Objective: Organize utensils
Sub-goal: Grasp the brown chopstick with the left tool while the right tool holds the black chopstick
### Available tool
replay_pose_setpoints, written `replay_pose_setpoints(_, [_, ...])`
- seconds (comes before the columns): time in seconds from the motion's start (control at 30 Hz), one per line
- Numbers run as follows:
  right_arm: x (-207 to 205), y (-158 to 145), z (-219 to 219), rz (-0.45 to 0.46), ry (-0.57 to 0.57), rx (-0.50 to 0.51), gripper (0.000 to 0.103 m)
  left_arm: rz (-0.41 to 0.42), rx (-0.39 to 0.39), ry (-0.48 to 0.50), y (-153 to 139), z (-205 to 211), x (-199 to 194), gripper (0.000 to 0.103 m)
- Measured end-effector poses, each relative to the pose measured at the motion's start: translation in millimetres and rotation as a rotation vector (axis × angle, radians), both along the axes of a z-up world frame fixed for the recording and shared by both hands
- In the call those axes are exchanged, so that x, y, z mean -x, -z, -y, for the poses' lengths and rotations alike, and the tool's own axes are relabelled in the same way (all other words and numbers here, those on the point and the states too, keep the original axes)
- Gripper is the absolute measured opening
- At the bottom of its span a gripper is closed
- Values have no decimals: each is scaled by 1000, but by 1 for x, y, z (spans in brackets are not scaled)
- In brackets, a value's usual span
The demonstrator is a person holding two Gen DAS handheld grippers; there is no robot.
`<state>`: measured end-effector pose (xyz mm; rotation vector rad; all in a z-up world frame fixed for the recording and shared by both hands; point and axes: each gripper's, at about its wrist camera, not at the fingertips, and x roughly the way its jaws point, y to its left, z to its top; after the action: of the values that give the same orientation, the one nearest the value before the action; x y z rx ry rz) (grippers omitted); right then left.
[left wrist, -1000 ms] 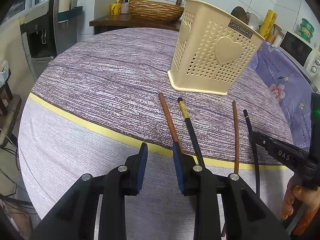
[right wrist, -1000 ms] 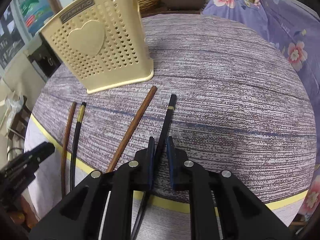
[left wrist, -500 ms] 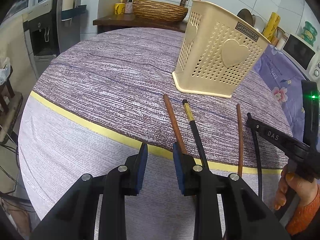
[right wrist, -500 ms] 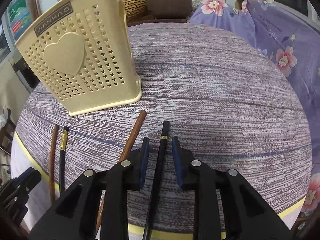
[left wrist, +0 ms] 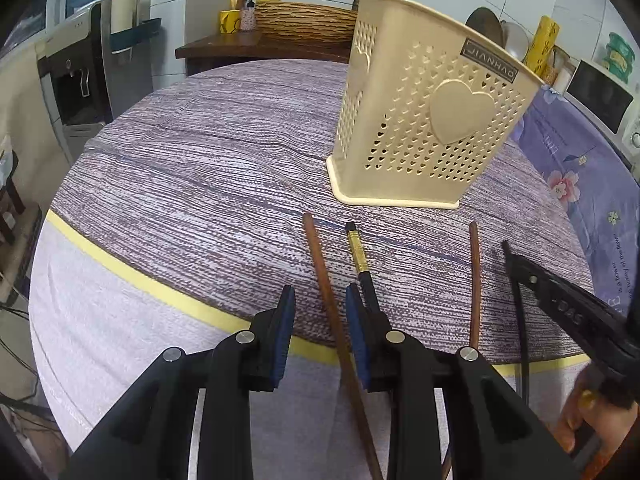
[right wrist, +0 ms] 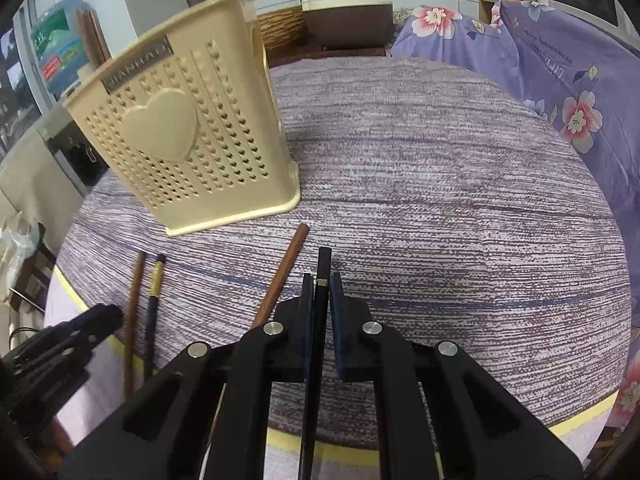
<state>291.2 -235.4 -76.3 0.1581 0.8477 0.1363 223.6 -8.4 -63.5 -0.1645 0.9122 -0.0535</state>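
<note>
A cream perforated utensil holder (left wrist: 424,128) with a heart stands on the round table; it also shows in the right wrist view (right wrist: 184,148). Several chopsticks lie in front of it. My left gripper (left wrist: 320,312) is open, its jaws either side of a brown chopstick (left wrist: 320,268), with a black gold-banded chopstick (left wrist: 360,256) just right of it. My right gripper (right wrist: 320,292) is shut on a black chopstick (right wrist: 323,264). A second brown chopstick (right wrist: 284,276) lies just left of it. The right gripper shows in the left wrist view (left wrist: 516,264).
A purple striped cloth (right wrist: 440,184) with a yellow border covers the table. A purple floral fabric (right wrist: 560,64) lies to the right. A wicker basket (left wrist: 304,24) sits on a wooden shelf behind. A water dispenser (left wrist: 76,72) stands at the left.
My right gripper has closed on the black chopstick. My left gripper has moved right, so the brown chopstick now lies between its open jaws.
</note>
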Motion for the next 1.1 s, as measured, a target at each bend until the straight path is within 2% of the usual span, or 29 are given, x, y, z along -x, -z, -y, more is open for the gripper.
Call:
replay_pose_setpoints(0.13, [10,-13,5,36,-14,-29,8,-21,-5,-6,8,5,-7,27])
replay_pose_setpoints(0.37, [21,-26,7,76,-30,-30,7,-8,-63,-22,9,11,-19,27])
replay_pose_setpoints(0.57, [16,-18,10,22,-30,-56,9,-10,-89,-26,9,10,-31,27])
replay_pose_setpoints(0.6, [16,-16,9,15,-29,-54,11,-7,-97,-24,10,11,-31,27])
replay_pose_setpoints(0.67, [17,-12,6,13,-31,-53,35,-1,-102,-25,10,12,-31,27])
replay_pose_setpoints(0.7, [17,-10,4,13,-31,-51,39,0,-102,-25,11,11,-30,27])
replay_pose_setpoints(0.8, [16,-4,-5,1,-49,-19,39,-2,-96,-23,10,9,-31,27])
replay_pose_setpoints(0.87, [15,3,-11,-13,-55,0,32,-3,-97,-21,10,10,-30,27])
replay_pose_setpoints(0.93, [14,8,-18,-24,-70,37,31,-4,-100,-20,10,13,-27,26])
replay_pose_setpoints(1.0, [13,14,-24,-39,-82,61,25,-2,-110,-18,10,16,-26,26])
replay_pose_setpoints(1.1, [12,15,-33,-22,-87,134,21,4,-134,-12,10,20,-27,24])
